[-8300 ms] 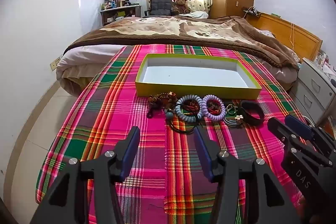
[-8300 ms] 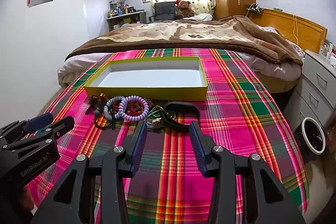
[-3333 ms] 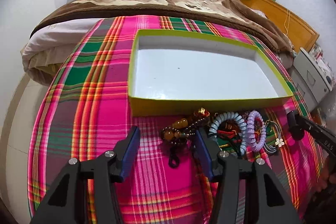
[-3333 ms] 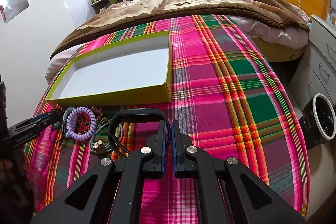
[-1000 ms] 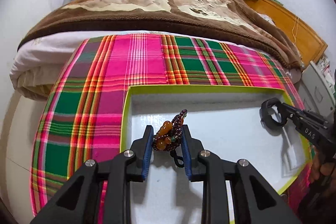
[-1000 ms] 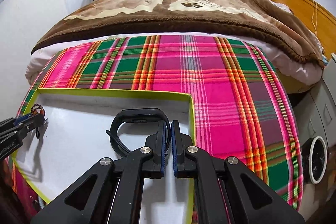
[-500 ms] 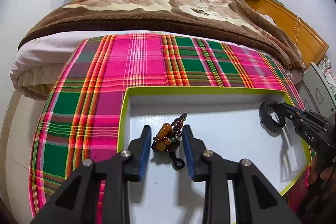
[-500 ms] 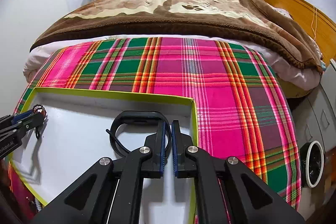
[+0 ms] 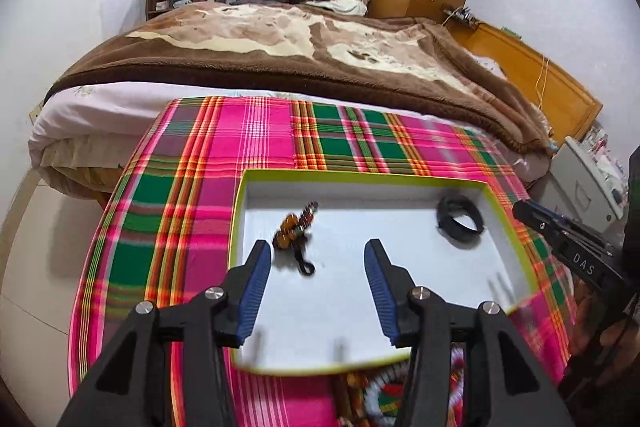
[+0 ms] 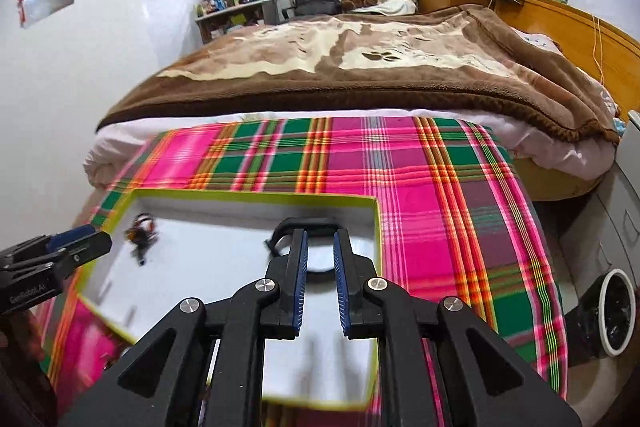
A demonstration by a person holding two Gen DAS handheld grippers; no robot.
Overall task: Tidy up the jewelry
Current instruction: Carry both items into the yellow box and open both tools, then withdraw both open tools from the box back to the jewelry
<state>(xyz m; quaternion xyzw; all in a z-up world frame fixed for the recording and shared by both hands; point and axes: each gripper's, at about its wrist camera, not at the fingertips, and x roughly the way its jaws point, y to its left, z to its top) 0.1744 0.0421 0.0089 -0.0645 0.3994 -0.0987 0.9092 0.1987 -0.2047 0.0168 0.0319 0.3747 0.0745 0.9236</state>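
Bright window backlight, fisheye-warped edges, motion-blurred foreground.

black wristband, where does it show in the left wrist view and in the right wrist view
Left wrist view: the black wristband lies on the box floor at centre right, near the far right corner.
Right wrist view: the black wristband sits just beyond the right tongs, partly hidden by them.
Shared landmark: the green-rimmed box.

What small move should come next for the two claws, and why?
Probably draw both back toward the near edge of the box. The left claw and right claw are open; the beaded bracelet and black band lie inside, while blurred jewelry waits outside.
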